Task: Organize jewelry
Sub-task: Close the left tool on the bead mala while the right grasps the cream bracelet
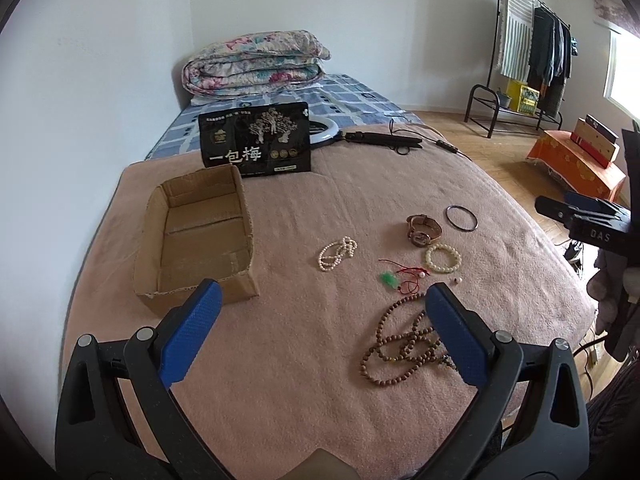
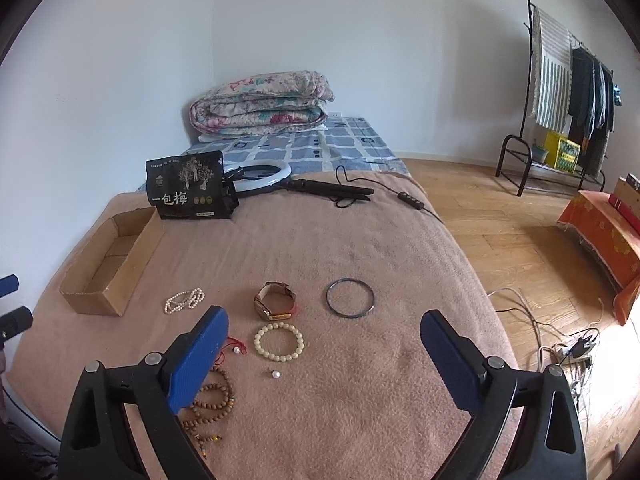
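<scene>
Fuzzy matt blanket [image 2: 360, 248], rough cardboard box [image 1: 192, 240], glossy pearl strand [image 1: 337, 252], dark metal bangle [image 2: 350, 297]

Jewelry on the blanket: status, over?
Left hand-held gripper and right hand-held gripper both open, holding nothing. Box empty; pearls, watch, bangle, bead bracelet on the blanket. Nothing blocks the box.
</scene>
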`<state>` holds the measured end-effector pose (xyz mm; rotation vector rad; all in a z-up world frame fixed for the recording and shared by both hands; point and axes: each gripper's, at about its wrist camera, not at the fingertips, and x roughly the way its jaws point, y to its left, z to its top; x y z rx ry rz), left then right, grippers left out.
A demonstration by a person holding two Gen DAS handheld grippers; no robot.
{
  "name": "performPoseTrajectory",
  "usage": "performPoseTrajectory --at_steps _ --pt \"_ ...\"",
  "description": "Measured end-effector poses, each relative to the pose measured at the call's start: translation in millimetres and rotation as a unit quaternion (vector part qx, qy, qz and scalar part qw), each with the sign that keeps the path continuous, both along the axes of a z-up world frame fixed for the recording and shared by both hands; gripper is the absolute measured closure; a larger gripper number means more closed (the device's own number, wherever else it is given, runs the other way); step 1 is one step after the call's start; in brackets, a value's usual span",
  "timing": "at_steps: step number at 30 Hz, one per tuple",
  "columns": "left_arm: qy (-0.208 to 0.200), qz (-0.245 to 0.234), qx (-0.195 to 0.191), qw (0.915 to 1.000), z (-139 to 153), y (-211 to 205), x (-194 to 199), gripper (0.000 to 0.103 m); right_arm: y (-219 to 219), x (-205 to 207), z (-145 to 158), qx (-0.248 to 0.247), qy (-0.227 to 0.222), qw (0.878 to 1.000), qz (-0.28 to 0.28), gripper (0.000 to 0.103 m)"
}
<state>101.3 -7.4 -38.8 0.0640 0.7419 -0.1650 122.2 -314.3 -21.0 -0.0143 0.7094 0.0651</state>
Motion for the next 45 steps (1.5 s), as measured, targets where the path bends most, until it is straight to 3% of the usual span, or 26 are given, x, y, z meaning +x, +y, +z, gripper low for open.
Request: performPoseTrajectory --at_steps 4,8,12,20,26,31,36,45 --pt "0.023 -0.035 -0.009 0.9991 -15.0 -11.4 7.3 0.004 -10.5 20.1 -19.6 0.023 0.026 0.999 -0.012 0.018" --pt "0.069 -0.06 -0.029 0.9954 -37.2 -14.8 13.9 0.017 -25.7 38.3 -47.7 0.044 0.074 0.996 -0.021 0.025" --pt "0.119 -0.055 -0.069 0.989 -58.6 -8.9 22.1 0.03 -38.9 49.8 -70.3 0.056 0.109 0.992 -0.031 0.027" --pt "0.163 -0.078 -0.083 0.98 -89.5 -20.6 27.4 0.031 -34.8 63.4 -82.6 0.063 0.129 0.989 -0.019 0.027" --pt "0.15 -0.169 -0.013 0.9741 -101.2 -64.2 4.7 0.031 -24.8 70.4 -90.0 0.055 0.14 0.989 0.005 0.027" --pt "0.154 -0.195 0.043 0.9677 -122.4 -86.8 6.0 0.031 -20.1 77.5 -98.7 0.048 0.154 0.987 0.024 0.027" --pt "0.158 -0.204 0.07 0.9635 -136.3 -95.8 15.1 0.031 -17.0 89.5 -112.0 0.059 0.177 0.982 0.035 0.031" --pt "0.189 -0.221 0.066 0.9545 -158.6 -102.3 33.0 0.038 -4.4 107.8 -134.2 0.063 0.209 0.975 0.049 0.041"
